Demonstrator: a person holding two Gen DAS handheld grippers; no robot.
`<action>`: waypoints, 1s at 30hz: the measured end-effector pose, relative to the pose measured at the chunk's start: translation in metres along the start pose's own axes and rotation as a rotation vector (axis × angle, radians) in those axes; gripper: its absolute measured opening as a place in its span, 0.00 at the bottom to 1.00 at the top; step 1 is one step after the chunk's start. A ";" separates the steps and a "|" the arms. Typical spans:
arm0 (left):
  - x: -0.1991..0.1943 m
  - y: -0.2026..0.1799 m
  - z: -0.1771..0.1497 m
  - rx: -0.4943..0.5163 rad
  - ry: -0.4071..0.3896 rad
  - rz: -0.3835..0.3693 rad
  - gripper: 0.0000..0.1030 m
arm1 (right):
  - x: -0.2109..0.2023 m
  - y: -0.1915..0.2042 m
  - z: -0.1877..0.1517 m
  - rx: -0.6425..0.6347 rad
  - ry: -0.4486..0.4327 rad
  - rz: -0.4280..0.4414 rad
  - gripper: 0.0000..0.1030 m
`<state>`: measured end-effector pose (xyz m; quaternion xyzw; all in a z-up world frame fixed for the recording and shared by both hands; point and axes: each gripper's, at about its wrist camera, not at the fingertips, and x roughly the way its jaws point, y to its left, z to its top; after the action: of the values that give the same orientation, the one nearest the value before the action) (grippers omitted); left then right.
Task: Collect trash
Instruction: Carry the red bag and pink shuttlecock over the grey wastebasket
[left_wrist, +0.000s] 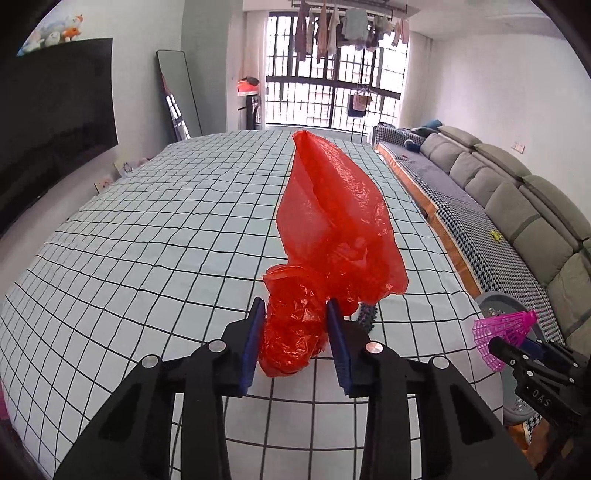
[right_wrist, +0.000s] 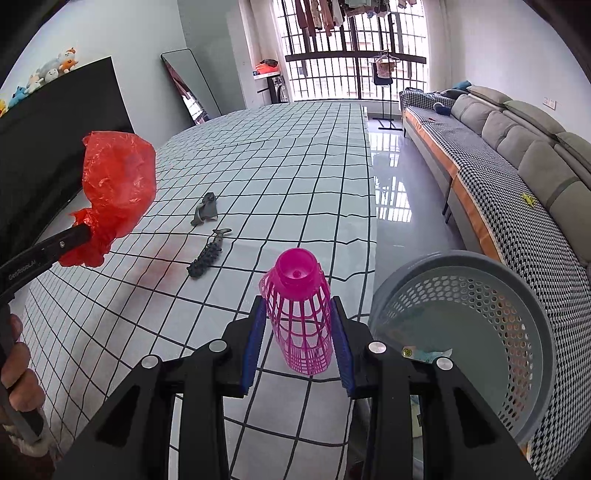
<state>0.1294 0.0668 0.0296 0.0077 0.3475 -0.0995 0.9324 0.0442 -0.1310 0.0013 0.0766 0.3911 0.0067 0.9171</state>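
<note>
left gripper (left_wrist: 295, 332) clamps crinkly red plastic bag (left_wrist: 332, 221) | right gripper (right_wrist: 298, 332) grips pink lattice shuttlecock (right_wrist: 297, 310) | perforated grey basket (right_wrist: 517, 295)

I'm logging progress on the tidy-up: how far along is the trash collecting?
Done: paper scraps already lie in the grey basket. In hand: the left gripper clamps the red plastic bag, the right gripper the pink shuttlecock. Left: a spiky dark toy and grey scrap on the checked cloth.

Toy fish (right_wrist: 207, 254) and cloth scrap (right_wrist: 205, 209) on bench (right_wrist: 295, 177); basket (right_wrist: 476, 332) near right, beside bench; sofa (right_wrist: 517, 147) far right.
</note>
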 end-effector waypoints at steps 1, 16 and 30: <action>-0.001 -0.004 -0.002 0.005 0.002 -0.006 0.33 | -0.003 -0.003 -0.002 0.003 -0.001 -0.003 0.33; -0.011 -0.122 -0.029 0.121 0.043 -0.161 0.33 | -0.052 -0.077 -0.033 0.087 -0.025 -0.098 0.33; 0.007 -0.241 -0.058 0.272 0.134 -0.289 0.33 | -0.071 -0.175 -0.070 0.188 -0.003 -0.189 0.33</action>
<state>0.0508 -0.1653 -0.0058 0.0900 0.3895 -0.2773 0.8736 -0.0639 -0.2998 -0.0208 0.1250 0.3941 -0.1164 0.9030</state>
